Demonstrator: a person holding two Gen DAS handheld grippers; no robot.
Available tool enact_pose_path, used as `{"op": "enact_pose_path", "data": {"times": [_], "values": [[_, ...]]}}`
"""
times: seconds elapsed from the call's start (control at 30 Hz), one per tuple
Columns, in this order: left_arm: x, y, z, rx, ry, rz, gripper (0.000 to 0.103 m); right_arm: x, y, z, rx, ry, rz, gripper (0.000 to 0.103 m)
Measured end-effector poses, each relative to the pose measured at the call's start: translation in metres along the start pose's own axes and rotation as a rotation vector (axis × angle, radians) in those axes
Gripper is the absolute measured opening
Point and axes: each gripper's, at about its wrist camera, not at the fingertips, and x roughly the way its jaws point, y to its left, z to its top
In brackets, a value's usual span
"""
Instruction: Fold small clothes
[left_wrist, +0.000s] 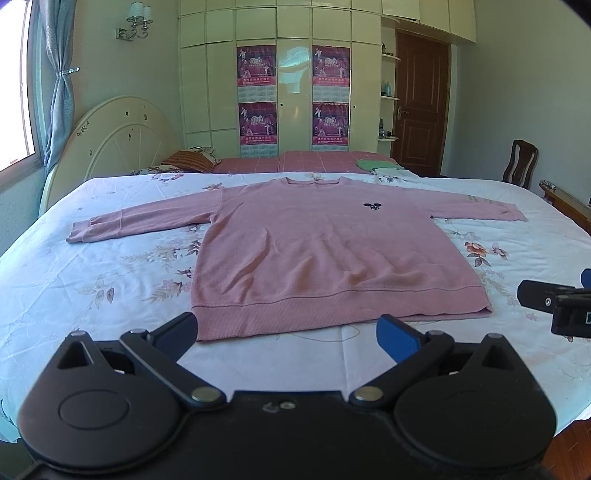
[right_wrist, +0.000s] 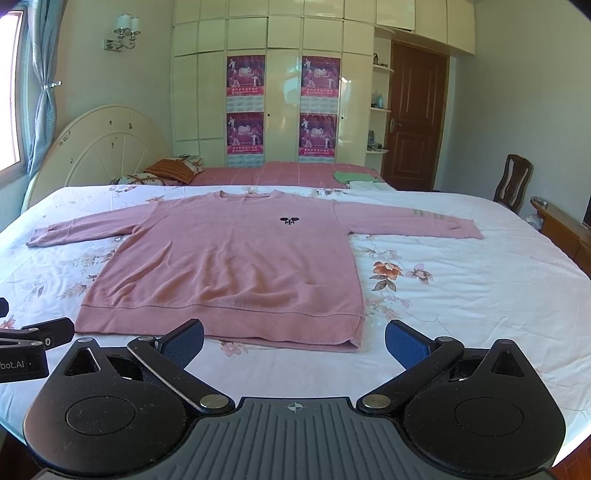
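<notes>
A pink sweatshirt (left_wrist: 303, 254) lay flat and face-up on the floral bedsheet (left_wrist: 110, 280), both sleeves spread outward, a small dark emblem (left_wrist: 372, 206) on its chest. The left gripper (left_wrist: 290, 332) hung just before the hem, jaws wide apart. The right gripper (left_wrist: 554, 302), possibly parted, showed partly at the frame's edge.

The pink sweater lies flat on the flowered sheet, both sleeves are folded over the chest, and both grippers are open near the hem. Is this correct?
Not quite. The sleeves of the pink sweater are not folded over the chest; both views show them spread straight out to the sides. The rest holds: it lies flat on the flowered sheet, and the left gripper and right gripper are open near the hem.
</notes>
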Motion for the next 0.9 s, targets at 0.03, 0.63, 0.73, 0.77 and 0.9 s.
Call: {"op": "enact_pose_path", "data": {"times": [0.03, 0.63, 0.73, 0.77, 0.9], "values": [[0.0001, 0.0004, 0.0001, -0.001, -0.001, 0.001, 0.103, 0.0, 0.0002, 0.0, -0.001, 0.001, -0.001, 0.103], [-0.002, -0.0016, -0.0009, -0.001, -0.001, 0.005, 0.103, -0.0021, 0.0001, 0.0009, -0.001, -0.003, 0.002, 0.103], [-0.0026, -0.0033, -0.0007, 0.002, -0.005, 0.008, 0.103, -0.0028, -0.0004, 0.0015, -0.001, -0.005, 0.005, 0.103], [-0.0026, -0.0032, -0.0008, 0.001, -0.004, 0.008, 0.103, -0.0031, -0.0005, 0.0018, -0.002, -0.006, 0.006, 0.103], [-0.0017, -0.0062, 0.0006, 0.001, 0.004, 0.001, 0.103, -0.0018, -0.0005, 0.0056, -0.01, -0.009, 0.006, 0.103]]}}
